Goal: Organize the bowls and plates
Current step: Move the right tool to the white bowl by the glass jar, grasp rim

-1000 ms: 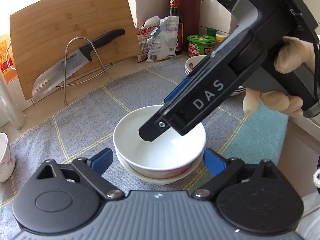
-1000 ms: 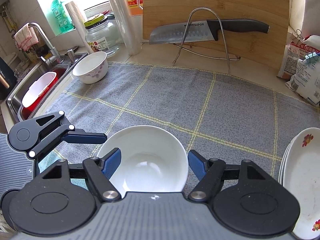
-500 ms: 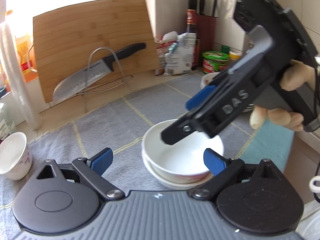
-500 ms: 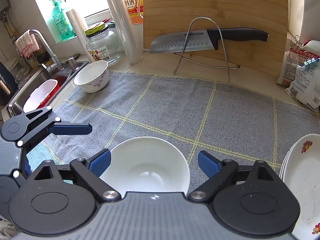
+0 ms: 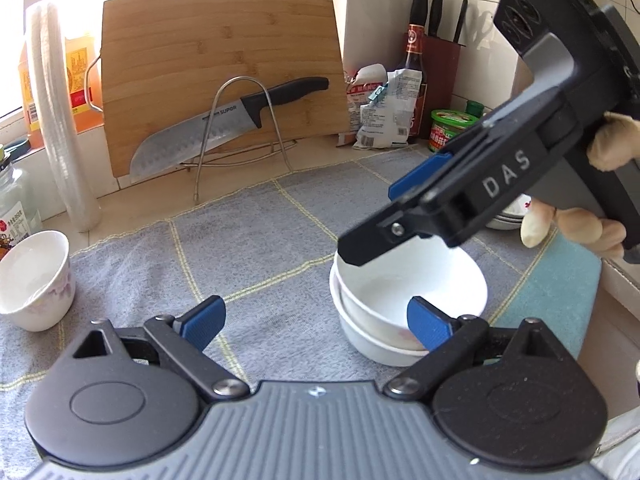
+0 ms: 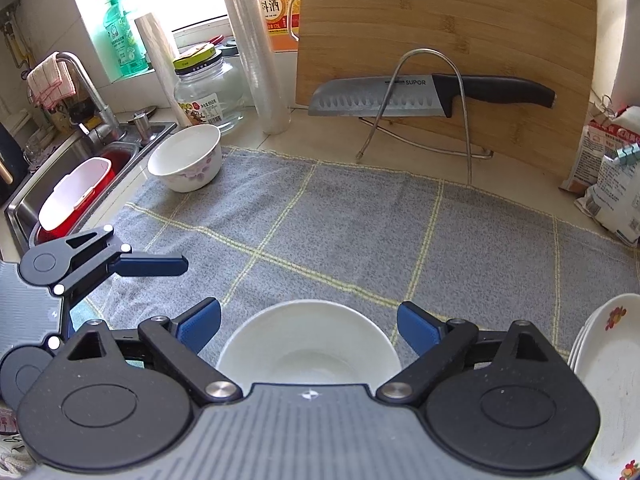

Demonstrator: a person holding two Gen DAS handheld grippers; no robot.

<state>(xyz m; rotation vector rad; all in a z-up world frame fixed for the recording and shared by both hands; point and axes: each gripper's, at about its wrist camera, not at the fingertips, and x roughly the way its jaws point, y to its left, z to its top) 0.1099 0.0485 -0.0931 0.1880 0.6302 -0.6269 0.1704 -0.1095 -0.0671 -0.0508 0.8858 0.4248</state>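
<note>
Two white bowls sit nested on the grey checked cloth. My right gripper hovers just above their rim, open, touching nothing. In the right wrist view the same nested bowls lie between and below the right gripper's spread blue pads. My left gripper is open and empty, to the left of the bowls, and it shows as the left gripper at that view's left edge. A flowered bowl stands alone at the cloth's far left, the flowered bowl near the sink. Stacked flowered plates rest at the right.
A bamboo cutting board leans on the back wall with a large knife on a wire rack. The sink with a red tub lies at left. A glass jar, bottles and food bags line the back.
The right gripper's jaws have spread wide and drawn back a little from the nested bowls. The left gripper has swung leftwards, so the bowls now sit to its right.
</note>
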